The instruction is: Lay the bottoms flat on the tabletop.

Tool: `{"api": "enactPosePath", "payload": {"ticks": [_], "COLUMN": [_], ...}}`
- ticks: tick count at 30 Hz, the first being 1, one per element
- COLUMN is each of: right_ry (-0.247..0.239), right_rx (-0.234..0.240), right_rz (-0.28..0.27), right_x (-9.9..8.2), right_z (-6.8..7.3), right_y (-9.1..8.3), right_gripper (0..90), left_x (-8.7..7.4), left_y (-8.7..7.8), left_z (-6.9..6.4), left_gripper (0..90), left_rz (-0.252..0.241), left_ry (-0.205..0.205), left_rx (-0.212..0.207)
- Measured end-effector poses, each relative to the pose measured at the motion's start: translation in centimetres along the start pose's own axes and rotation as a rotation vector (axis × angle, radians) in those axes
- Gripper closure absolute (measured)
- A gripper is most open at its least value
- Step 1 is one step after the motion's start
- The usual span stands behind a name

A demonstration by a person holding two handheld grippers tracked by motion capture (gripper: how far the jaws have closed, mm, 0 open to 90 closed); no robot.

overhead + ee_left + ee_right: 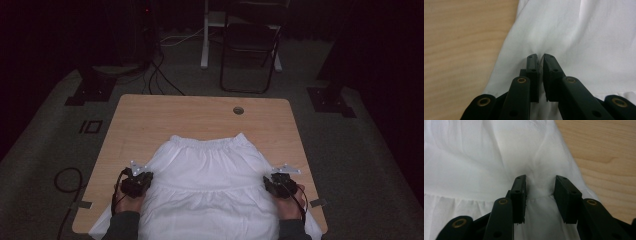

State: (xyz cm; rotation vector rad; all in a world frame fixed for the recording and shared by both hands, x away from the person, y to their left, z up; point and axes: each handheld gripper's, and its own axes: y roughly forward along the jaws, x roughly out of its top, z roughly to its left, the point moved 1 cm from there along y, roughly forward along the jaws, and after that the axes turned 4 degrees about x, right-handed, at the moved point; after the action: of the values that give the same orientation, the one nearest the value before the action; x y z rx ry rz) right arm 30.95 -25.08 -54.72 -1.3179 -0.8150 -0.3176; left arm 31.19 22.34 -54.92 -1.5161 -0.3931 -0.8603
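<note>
Both forearms come in from the near edge, hands wrapped round the grippers, jaws aimed forward and slightly inward. Left gripper (141, 178) sits at the left edge of the white gathered fabric skirt (210, 180); in the left gripper view (540, 65) the jaws are clenched with a thin fold of cloth pinched between them. Right gripper (274, 181) is at the skirt's right edge; in its own view (540, 187) the jaws stand apart, straddling a raised ridge of fabric at the seam, probably not gripping it yet, though contact on the inner faces is hard to read. Skirt lies flat on the light wooden desk (150, 120), elastic waistband (207, 142) toward the far side, hem hanging over the near edge, long axis running near-to-far. Dark folding chair (250, 45) on the floor beyond the desk.
</note>
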Motion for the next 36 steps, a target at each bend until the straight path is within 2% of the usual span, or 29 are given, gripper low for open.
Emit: {"api": "enactPosePath", "payload": {"ticks": [11,22,26,34,36], "right_ry": [0.007,0.01,0.009,0.01,0.01], "right_rx": [-0.011,-0.016,-0.015,-0.014,-0.016], "right_rz": [-0.013,-0.026,-0.023,-0.029,-0.027], "right_x": [1.5,2.9,3.6,5.1,5.6], "right_z": [-1.1,-1.8,-2.0,-2.5,-2.6], "right_y": [1.5,2.8,3.5,4.8,5.2], "right_gripper": [62.5,63.1,63.1,63.2,63.2], "left_x": [1.7,3.1,3.9,6.0,6.7], "left_y": [2.3,3.8,4.5,6.2,6.6], "left_z": [1.0,2.1,2.1,2.2,1.9], "left_gripper": [84.4,85.3,87.0,88.4,88.6], "left_rz": [-0.047,-0.05,-0.039,-0.003,0.019], "left_ry": [-0.006,0.001,0.019,0.025,0.061], "left_rx": [0.014,0.038,0.061,0.103,0.129]}}
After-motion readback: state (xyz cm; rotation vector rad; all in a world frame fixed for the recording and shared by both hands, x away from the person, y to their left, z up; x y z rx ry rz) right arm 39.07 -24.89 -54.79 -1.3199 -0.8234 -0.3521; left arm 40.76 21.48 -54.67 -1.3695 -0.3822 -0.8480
